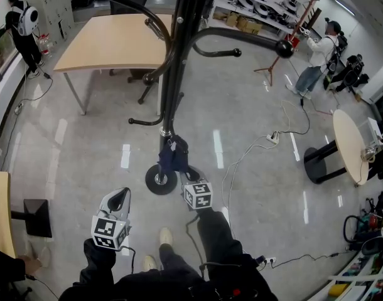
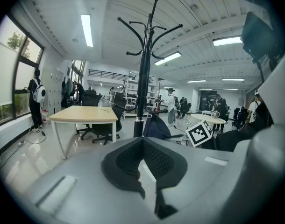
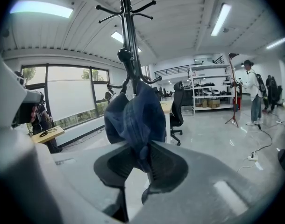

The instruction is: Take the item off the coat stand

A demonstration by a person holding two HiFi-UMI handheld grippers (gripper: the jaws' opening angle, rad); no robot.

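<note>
Right gripper [image 3: 143, 148] is closed on the lower end of the blue cloth item [image 3: 133, 115]. In the right gripper view we see both dark pads pressed against the hanging fabric, whose tip is drawn into the narrow gap between them. In the head view this gripper [image 1: 181, 175] reaches toward the pole of the coat stand [image 1: 179, 55], with its marker cube [image 1: 198, 195] facing up.

We find the item [image 1: 172, 155] on the stand. It hangs bunched from a lower hook [image 3: 124, 55], just beside the black pole [image 3: 130, 41]. From above, the fabric appears directly over the round base [image 1: 160, 182], which rests on the glossy grey floor [image 1: 254, 105].

Left gripper [image 2: 142, 141] holds nothing. Its pads meet at the tips, and only floor shows past them. We see it [image 1: 121, 196] to the left of the base, apart from the item and aimed toward the stand [image 2: 143, 78].

Behind the stand we note a wooden table [image 1: 110, 42]. Another person [image 1: 317, 55] stands well apart at the upper right, and a white cable [image 1: 242, 162] runs across the floor to the right of the base.
</note>
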